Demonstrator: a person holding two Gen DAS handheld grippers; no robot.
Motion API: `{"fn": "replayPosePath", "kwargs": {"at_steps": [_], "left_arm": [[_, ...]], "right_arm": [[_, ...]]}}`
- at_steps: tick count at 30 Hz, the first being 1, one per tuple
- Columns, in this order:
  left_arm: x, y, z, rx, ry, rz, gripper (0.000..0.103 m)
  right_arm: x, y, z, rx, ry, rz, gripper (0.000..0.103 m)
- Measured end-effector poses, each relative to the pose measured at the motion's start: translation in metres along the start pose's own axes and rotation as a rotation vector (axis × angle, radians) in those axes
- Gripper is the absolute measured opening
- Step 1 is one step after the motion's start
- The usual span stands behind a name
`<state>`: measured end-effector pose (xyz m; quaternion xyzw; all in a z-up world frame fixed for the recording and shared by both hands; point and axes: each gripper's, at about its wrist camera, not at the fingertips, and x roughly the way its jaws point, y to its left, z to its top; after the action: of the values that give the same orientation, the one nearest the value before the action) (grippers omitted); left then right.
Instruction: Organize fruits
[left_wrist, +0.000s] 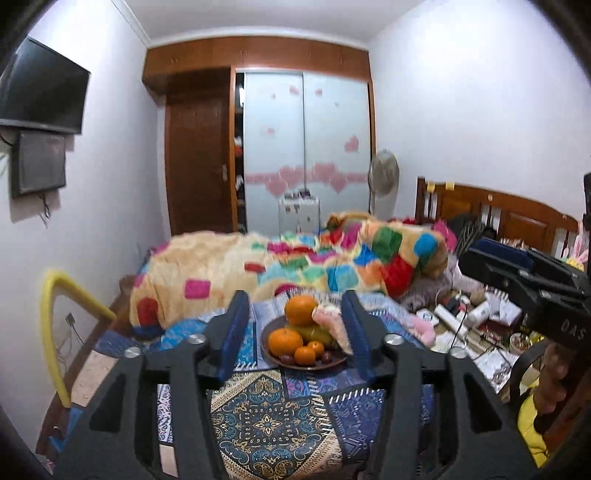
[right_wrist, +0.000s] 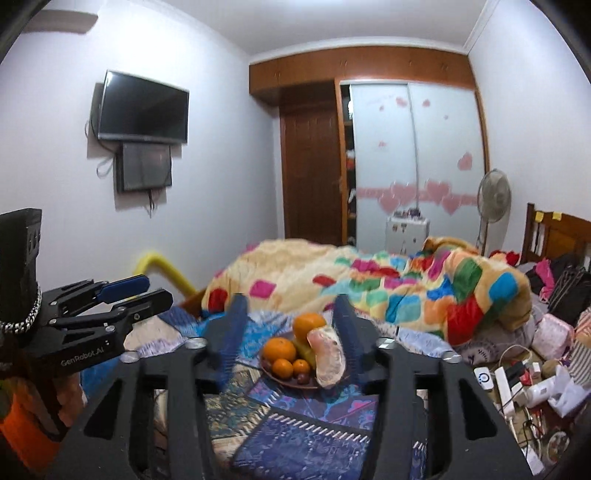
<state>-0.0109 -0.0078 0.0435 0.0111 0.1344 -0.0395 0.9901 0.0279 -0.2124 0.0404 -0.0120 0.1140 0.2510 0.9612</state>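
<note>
A brown plate (left_wrist: 275, 360) sits on a blue patterned cloth (left_wrist: 266, 417) on the bed. It holds a big orange (left_wrist: 301, 309) on top, a medium orange (left_wrist: 285, 341), two small oranges (left_wrist: 305, 355), dark plums (left_wrist: 286, 359), a yellow-green fruit (left_wrist: 314, 332) and a peeled pomelo segment (left_wrist: 332, 325). My left gripper (left_wrist: 293, 328) is open and empty, short of the plate. My right gripper (right_wrist: 290, 332) is open and empty too; the plate (right_wrist: 295, 384) and pomelo segment (right_wrist: 328, 356) lie ahead between its fingers. The right gripper's body shows at the right edge of the left wrist view.
A rumpled multicoloured blanket (left_wrist: 280, 273) lies behind the plate. Clutter of chargers, cables and bottles (right_wrist: 524, 384) covers the bed's right side. A yellow padded rail (left_wrist: 55, 321) stands at the left. The left gripper (right_wrist: 122, 295) shows at the left of the right wrist view.
</note>
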Motion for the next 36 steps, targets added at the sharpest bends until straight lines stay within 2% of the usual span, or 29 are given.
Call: {"fn": "replayPosePath", "kwargs": {"at_steps": [5,7,11,13,15,36], "left_arm": [[-0.034,-0.007,0.001,0.002,-0.066,0.024,0.074],[-0.044,-0.008,0.0,-0.004,-0.082,0.027,0.084],[-0.059,-0.01,-0.002,0.0,-0.11,0.049,0.092],[-0.064,-0.011,-0.003,0.0,-0.12,0.054,0.1],[-0.07,-0.011,-0.004,-0.008,-0.129,0.055,0.102],[-0.081,-0.008,-0.01,-0.031,-0.13,0.065,0.103]], "right_arm": [[-0.026,0.014,0.0,0.001,-0.059,-0.024,0.067],[-0.033,0.019,0.0,-0.002,-0.084,-0.041,0.084],[-0.044,0.022,-0.001,-0.007,-0.119,-0.071,0.087],[-0.046,0.021,-0.002,-0.001,-0.122,-0.072,0.097],[-0.05,0.022,-0.003,-0.003,-0.137,-0.087,0.101],[-0.059,0.028,-0.016,-0.009,-0.124,-0.108,0.103]]}}
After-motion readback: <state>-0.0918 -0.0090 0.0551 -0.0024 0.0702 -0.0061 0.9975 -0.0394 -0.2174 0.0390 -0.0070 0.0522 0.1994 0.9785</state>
